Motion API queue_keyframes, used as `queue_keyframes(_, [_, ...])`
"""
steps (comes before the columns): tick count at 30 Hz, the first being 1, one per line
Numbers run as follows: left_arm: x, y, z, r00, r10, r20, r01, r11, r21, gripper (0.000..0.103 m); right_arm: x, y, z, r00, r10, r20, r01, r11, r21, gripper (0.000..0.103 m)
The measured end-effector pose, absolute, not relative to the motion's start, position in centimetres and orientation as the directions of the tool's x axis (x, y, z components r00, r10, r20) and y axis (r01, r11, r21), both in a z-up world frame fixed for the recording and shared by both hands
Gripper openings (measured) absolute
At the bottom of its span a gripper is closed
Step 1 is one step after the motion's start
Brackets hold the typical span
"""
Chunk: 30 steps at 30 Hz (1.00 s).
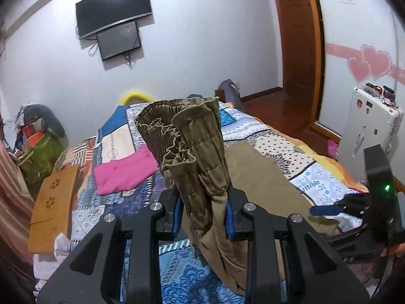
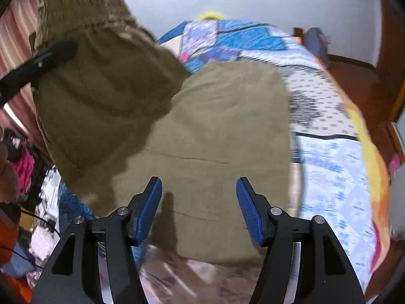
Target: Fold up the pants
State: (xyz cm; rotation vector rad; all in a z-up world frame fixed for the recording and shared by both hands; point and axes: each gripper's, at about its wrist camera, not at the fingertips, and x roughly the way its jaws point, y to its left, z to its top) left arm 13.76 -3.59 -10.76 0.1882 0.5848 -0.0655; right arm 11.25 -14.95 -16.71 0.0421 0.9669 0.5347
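Right now the left gripper [image 1: 202, 215] is clamped on the khaki pants [image 1: 192, 139], its 2 blue pads squeezing a bunched fold of cloth between them. From that pinch the gathered elastic waistband [image 1: 162, 124] rises upward and forward, lifted off the bed, while the loose cloth below the pads hangs down toward the bedspread.

In the right wrist view, the right gripper [image 2: 199, 210] hangs with its 2 fingers [image 2: 149, 209] spread wide apart and nothing between them, just above the lower part of the pants [image 2: 215, 126], which lies flat on the patchwork bedspread [image 2: 336, 167]. To the upper left of that view, the raised waist end droops from the dark tip of the left gripper [image 2: 54, 53]. That view is somewhat blurred.

Further out, a folded pink garment [image 1: 124, 171] lies on the bedspread [image 1: 316, 177] to the left of the pants, apart from them. A tan bag [image 1: 54, 202] rests at the bed's left edge. Beyond the bed, 2 dark screens [image 1: 114, 7] hang on the white wall, and a wooden door [image 1: 296, 33] stands to the right.
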Motion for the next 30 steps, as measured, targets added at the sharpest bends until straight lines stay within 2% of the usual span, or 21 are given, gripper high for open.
queue_keyframes(7, [14.6, -6.2, -10.7, 0.822, -0.064, -0.566, 0.179, 0.972, 0.15, 0.027, 11.2, -20.6, -19.3, 0.465, 0.338, -0.818, -0.255, 0.936, 0.242, 0.058])
queue_keyframes(13, [15.7, -9.5, -11.5, 0.79, -0.119, -0.601, 0.257, 0.955, 0.149, 0.026, 11.2, -20.6, -21.1, 0.448, 0.34, -0.826, -0.25, 0.936, 0.25, 0.058])
queue_keyframes(23, [17.2, -13.8, -16.3, 0.631, -0.225, -0.742, 0.402, 0.914, 0.064, 0.026, 11.4, -20.9, -21.3, 0.442, 0.367, -0.819, -0.263, 0.925, 0.273, 0.058])
queue_keyframes(30, [17.9, -15.5, -19.7, 0.52, -0.211, -0.828, 0.428, 0.903, 0.038, 0.026, 11.2, -21.0, -21.3, 0.445, 0.372, -0.814, -0.26, 0.924, 0.28, 0.058])
